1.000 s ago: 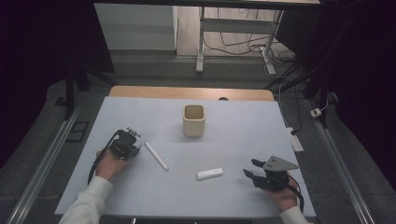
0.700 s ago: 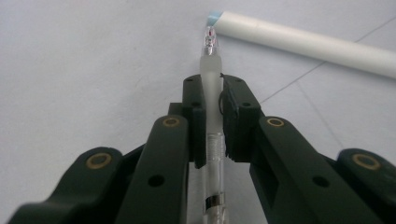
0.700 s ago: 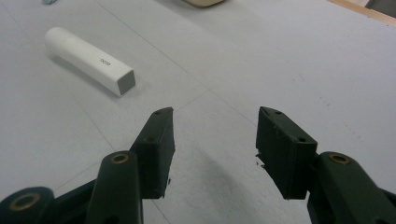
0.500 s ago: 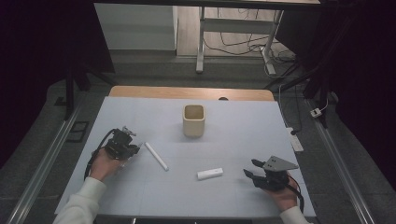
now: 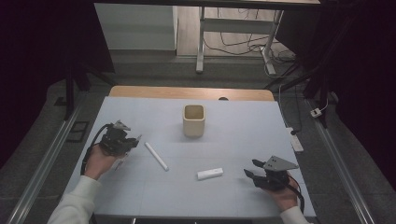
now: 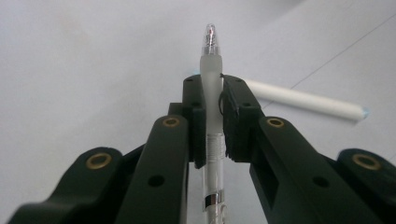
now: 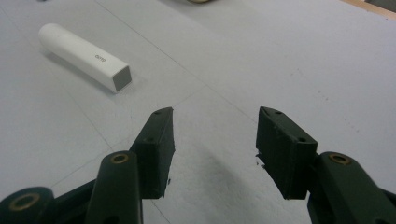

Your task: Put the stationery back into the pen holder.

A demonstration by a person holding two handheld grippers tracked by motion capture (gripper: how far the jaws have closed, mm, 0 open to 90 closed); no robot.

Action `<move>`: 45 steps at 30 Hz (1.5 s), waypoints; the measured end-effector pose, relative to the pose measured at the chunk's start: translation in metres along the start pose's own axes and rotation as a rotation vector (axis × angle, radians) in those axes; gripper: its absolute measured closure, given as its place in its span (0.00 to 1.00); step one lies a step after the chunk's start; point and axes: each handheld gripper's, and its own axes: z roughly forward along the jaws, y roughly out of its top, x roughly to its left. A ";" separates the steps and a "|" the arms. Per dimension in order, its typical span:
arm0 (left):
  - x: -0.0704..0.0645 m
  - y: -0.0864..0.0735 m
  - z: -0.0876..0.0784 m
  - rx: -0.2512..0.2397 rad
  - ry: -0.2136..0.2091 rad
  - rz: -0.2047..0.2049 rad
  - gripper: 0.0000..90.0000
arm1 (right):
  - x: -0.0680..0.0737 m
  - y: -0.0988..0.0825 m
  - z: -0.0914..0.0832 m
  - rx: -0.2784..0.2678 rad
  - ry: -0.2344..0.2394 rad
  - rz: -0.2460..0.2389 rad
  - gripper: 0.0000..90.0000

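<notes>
Left hand: the left hand (image 5: 99, 161) comes in from the bottom left of the high view in a white sleeve (image 5: 74, 203), the forearm angled up and inward over the near left part of the bench (image 5: 243, 126).
Left gripper: the left gripper (image 5: 128, 142) points toward the middle of the bench; in the left gripper view its jaws are clamped on a clear pen (image 6: 211, 93), which runs straight up between the pads with its see-through tip sticking out past them.
Pen in grip: the barrel passes down between the jaws, with a silver band near the bottom edge of the left gripper view.
White stick: a slim white stick (image 5: 156, 156) lies slantwise on the bench just beside the left gripper, not touched; in the left gripper view it (image 6: 303, 100) lies behind the right-hand jaw.
Right hand: the right hand (image 5: 282, 196) enters at the bottom right, low over the near right corner of the bench.
Right gripper: the right gripper (image 5: 251, 172) points left, jaws apart with nothing between them, bare bench showing in the gap in the right gripper view.
White cap: a short white cap (image 5: 209, 174) lies flat near the right gripper, apart from it; in the right gripper view it (image 7: 84, 57) lies beyond the left-hand jaw, its squared grey end turned toward the gripper.
Cup: a beige square cup (image 5: 194, 120) stands upright at mid-bench, well apart from both grippers.
</notes>
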 end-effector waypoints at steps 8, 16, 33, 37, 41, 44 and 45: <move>-0.007 0.012 -0.017 -0.119 -0.055 -0.006 0.89 | 0.000 0.000 0.000 -0.004 -0.002 0.004 0.51; -0.007 0.019 -0.023 -0.213 -0.109 -0.015 0.89 | -0.001 -0.001 -0.001 -0.006 -0.005 0.006 0.51; -0.016 0.038 -0.025 -0.286 -0.114 0.022 0.88 | -0.001 -0.001 0.000 -0.001 -0.015 0.005 0.51; -0.019 0.043 -0.026 -0.308 -0.125 0.032 0.89 | -0.002 -0.001 0.000 -0.001 -0.014 0.004 0.51; -0.021 0.048 -0.025 -0.312 -0.140 0.038 0.88 | -0.001 -0.001 0.000 -0.003 -0.016 0.004 0.51; -0.021 0.052 -0.024 -0.317 -0.148 0.036 0.88 | -0.001 -0.002 0.000 0.002 -0.013 0.004 0.51; -0.022 0.054 -0.023 -0.318 -0.148 0.033 0.88 | -0.001 -0.002 0.001 0.001 -0.014 0.003 0.51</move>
